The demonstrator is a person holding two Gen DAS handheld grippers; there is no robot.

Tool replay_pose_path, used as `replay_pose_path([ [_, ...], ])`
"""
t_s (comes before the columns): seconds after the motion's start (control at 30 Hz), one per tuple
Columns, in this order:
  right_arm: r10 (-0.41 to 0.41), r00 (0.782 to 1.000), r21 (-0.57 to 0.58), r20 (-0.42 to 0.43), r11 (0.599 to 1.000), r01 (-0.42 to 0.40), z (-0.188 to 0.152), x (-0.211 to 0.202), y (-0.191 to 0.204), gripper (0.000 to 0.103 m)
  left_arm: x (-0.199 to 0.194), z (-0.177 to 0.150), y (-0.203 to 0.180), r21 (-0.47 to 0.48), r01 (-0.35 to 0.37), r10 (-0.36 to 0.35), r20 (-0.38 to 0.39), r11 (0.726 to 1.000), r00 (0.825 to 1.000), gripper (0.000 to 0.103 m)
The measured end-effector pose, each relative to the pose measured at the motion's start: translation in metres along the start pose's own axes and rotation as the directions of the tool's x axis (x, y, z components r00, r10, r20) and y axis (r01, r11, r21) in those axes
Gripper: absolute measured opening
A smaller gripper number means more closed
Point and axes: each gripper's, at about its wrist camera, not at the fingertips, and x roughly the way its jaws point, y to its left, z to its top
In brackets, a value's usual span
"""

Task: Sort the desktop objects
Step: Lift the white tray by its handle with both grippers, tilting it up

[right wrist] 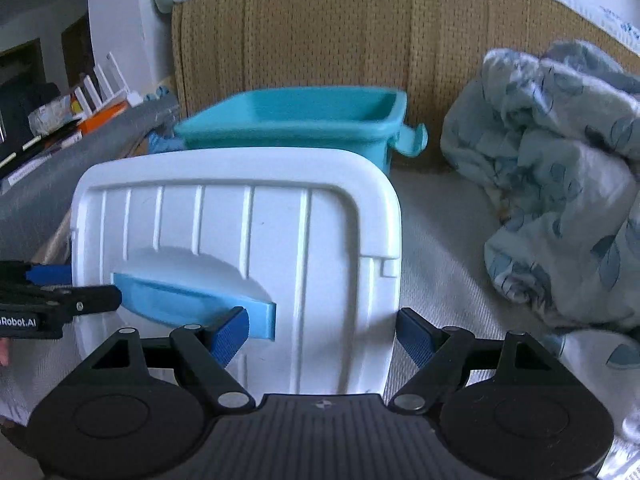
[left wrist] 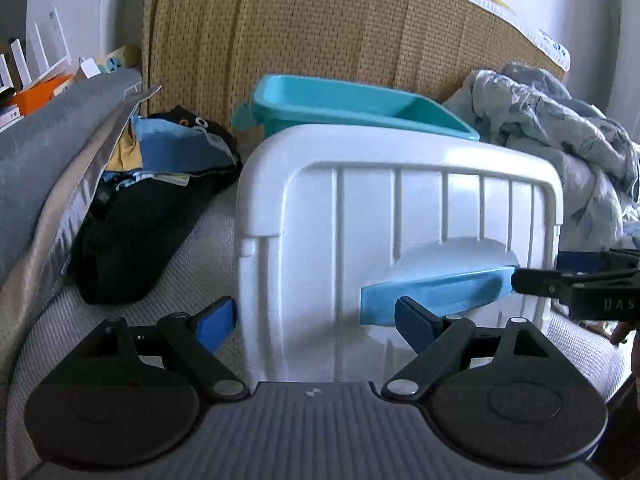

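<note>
A white ribbed plastic lid (left wrist: 400,240) with a light blue handle (left wrist: 436,296) stands tilted in front of a teal plastic box (left wrist: 352,104). My left gripper (left wrist: 316,320) has its blue pads either side of the lid's left end, one pad outside the edge and one by the handle. My right gripper (right wrist: 324,334) straddles the lid's (right wrist: 240,240) right end the same way, next to the handle (right wrist: 192,300). The teal box (right wrist: 296,120) sits behind. Each gripper shows at the edge of the other's view. Whether the pads press the lid is unclear.
A woven tan panel (left wrist: 320,28) rises behind the box. A crumpled blue-grey blanket (right wrist: 560,184) lies at the right. A pile of dark and blue clothes (left wrist: 152,208) lies at the left beside a grey cushion (left wrist: 52,132). Shelves with clutter (right wrist: 60,116) stand far left.
</note>
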Motion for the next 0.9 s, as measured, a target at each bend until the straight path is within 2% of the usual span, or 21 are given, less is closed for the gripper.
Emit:
replay_pose_path([
  [0.17,-0.012,0.999,0.006,0.047,1.0,0.011,0.008,-0.007,-0.003,0.084,-0.003,0.004,-0.004,0.003,0.002,-0.003,0.018,1.0,1.0,0.088],
  [0.4,-0.021,0.997,-0.045,0.076,0.999,0.024,0.011,-0.01,0.004,0.084,-0.008,0.009,-0.003,-0.01,-0.01,0.01,0.05,1.0,0.999,0.088],
  [0.63,-0.031,0.994,-0.049,0.106,0.998,0.036,0.015,-0.012,0.005,0.084,-0.014,0.017,-0.006,0.007,-0.017,0.016,0.087,1.0,0.996,0.088],
  [0.9,-0.071,0.985,-0.1,0.16,0.991,0.088,0.026,-0.019,0.009,0.084,-0.015,0.032,-0.011,0.02,-0.009,0.006,0.119,1.0,0.993,0.088],
])
